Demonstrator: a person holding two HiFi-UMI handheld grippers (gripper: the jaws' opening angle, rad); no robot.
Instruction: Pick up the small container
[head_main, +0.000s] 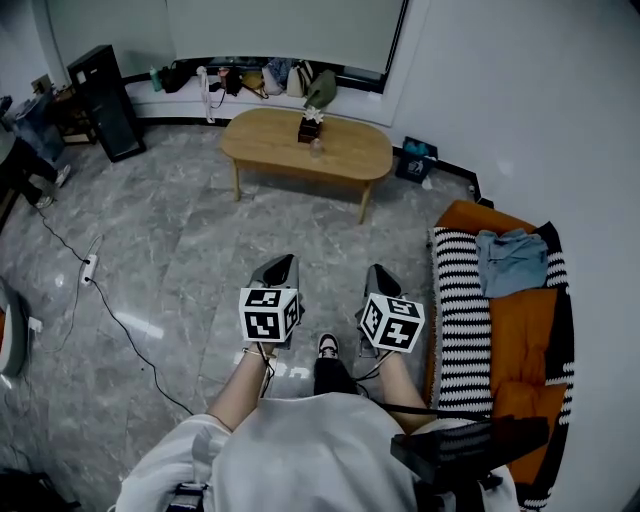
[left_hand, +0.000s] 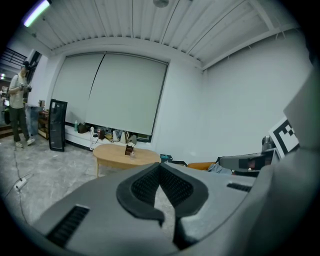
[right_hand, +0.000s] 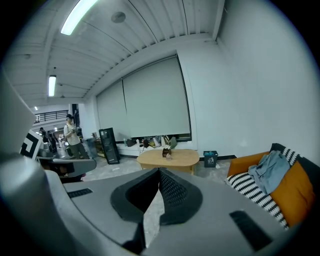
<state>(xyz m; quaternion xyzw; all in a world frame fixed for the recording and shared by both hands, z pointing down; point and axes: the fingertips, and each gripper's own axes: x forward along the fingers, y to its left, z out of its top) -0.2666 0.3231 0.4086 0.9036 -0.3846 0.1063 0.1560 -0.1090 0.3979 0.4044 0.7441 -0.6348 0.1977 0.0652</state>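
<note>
Across the room stands an oval wooden table (head_main: 345, 155) (left_hand: 120, 156) (right_hand: 177, 159). A dark box with a small plant (head_main: 310, 128) sits on it, and just in front of that box is a small clear container (head_main: 317, 150) (left_hand: 132, 154) (right_hand: 169, 156). My left gripper (head_main: 284, 262) (left_hand: 160, 164) and right gripper (head_main: 378, 272) (right_hand: 160, 170) are held side by side over the grey floor, well short of the table and pointing toward it. On both, the jaw tips meet with nothing between them.
An orange sofa (head_main: 520, 350) with a striped blanket (head_main: 458, 300) and blue clothing (head_main: 510, 260) lines the right wall. A black cabinet (head_main: 105, 100), a cable with a power strip (head_main: 88, 268), a bin (head_main: 415, 160) and bags on the sill (head_main: 260, 78) are around. A person (left_hand: 17, 112) stands far left.
</note>
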